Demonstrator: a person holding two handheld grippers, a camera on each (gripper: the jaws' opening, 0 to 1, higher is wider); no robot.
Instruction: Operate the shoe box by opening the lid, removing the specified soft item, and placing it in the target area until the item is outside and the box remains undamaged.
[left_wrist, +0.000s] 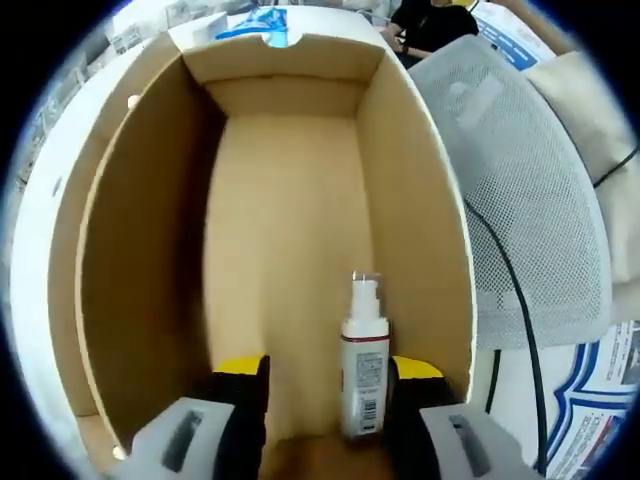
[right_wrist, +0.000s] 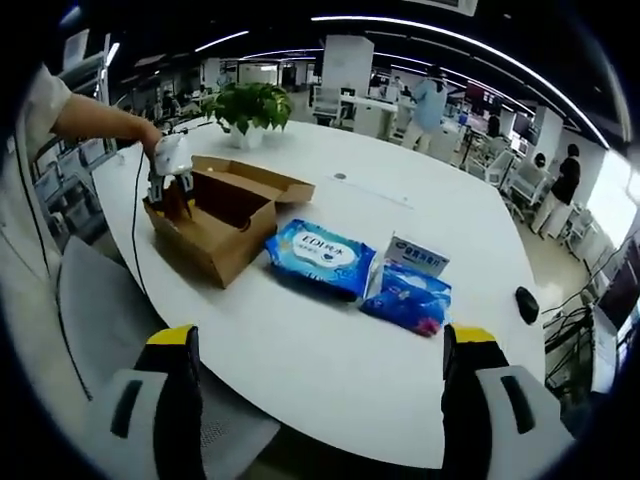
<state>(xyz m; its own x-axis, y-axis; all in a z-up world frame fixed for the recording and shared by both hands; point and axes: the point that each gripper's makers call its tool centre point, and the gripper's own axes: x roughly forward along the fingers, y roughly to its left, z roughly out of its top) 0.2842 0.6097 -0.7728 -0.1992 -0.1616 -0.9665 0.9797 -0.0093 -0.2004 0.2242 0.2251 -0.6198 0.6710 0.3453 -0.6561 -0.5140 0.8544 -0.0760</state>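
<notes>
Cardboard walls of the open shoe box (left_wrist: 290, 200) surround our left claw (left_wrist: 325, 400), jaws spread around a small spray bottle (left_wrist: 364, 360), not yet gripping. Our right claw (right_wrist: 318, 375) hangs open and empty above the table (right_wrist: 330, 360). Soft blue packs (right_wrist: 320, 258) already lie outside; they look light and squashy, best pinched mid-body.
</notes>
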